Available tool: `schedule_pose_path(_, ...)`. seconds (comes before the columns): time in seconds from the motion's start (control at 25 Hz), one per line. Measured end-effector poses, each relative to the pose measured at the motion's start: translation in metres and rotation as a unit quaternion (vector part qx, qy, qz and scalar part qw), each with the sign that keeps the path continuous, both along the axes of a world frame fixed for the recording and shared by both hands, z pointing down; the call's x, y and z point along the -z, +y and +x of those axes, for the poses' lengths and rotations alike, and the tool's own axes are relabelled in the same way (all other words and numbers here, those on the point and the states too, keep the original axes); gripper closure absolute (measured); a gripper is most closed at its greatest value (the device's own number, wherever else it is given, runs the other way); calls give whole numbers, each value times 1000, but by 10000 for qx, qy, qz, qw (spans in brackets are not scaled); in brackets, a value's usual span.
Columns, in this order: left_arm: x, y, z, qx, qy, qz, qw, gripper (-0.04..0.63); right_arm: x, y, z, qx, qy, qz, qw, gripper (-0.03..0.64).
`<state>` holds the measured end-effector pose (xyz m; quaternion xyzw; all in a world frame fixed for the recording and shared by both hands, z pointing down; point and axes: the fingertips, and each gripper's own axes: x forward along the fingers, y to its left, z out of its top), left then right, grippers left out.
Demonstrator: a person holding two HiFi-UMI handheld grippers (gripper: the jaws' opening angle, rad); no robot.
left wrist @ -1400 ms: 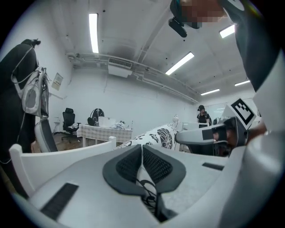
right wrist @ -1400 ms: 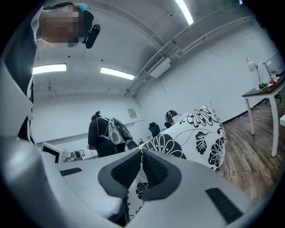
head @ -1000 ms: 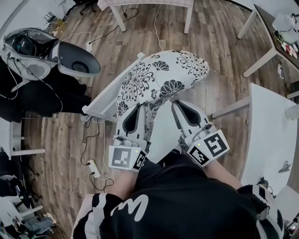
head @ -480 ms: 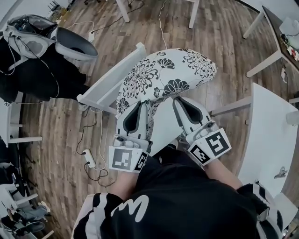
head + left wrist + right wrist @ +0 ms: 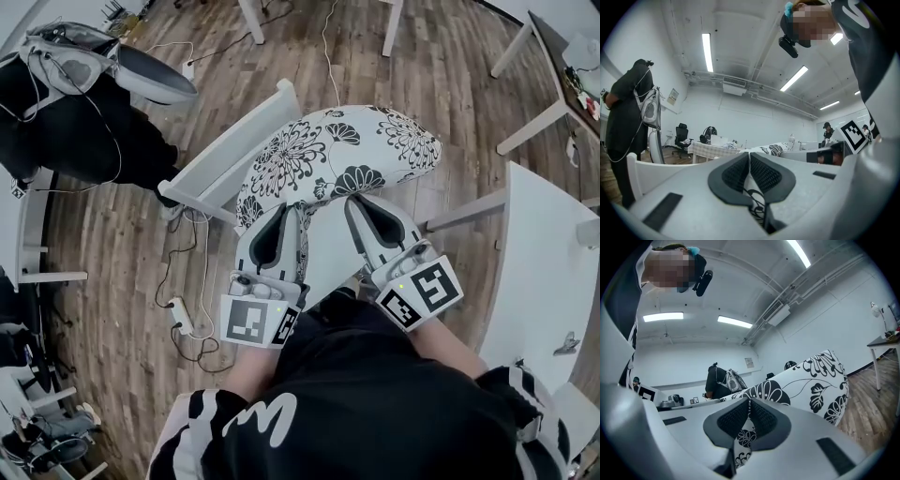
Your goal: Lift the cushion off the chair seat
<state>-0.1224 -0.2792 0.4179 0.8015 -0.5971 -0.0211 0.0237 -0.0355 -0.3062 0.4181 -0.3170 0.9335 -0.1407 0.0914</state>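
Note:
The cushion is white with black flowers and hangs in the air over the white chair, held by its near edge. My left gripper is shut on the cushion's near left corner; its fabric shows pinched between the dark pads. My right gripper is shut on the near edge further right, and the flowered cushion bulges beyond its pads with fabric caught between them. The chair seat shows bare between the two grippers.
A white table stands close at the right, with another table's legs at the far right. Cables and a power strip lie on the wooden floor at the left. A dark coat and a grey open case are at the upper left.
The cushion, held in both grippers, has shifted slightly right and away. Both grips stay the same.

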Motion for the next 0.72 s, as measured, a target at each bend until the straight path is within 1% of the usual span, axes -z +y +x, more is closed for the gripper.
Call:
schedule_pose_path(0.2,7,8,0,-75,30,89,9999,581,7,8,-2,-14,47,87,10000,589)
schedule_pose_path(0.44,17,16,-4,-243,4,80,9997,581,17,18,-11,-75,106,20,9999,589)
schedule_pose_path(0.72,19,63,-9,-392,-52,6,9992,581,14,66,-18,-199,4,-163,9997,589)
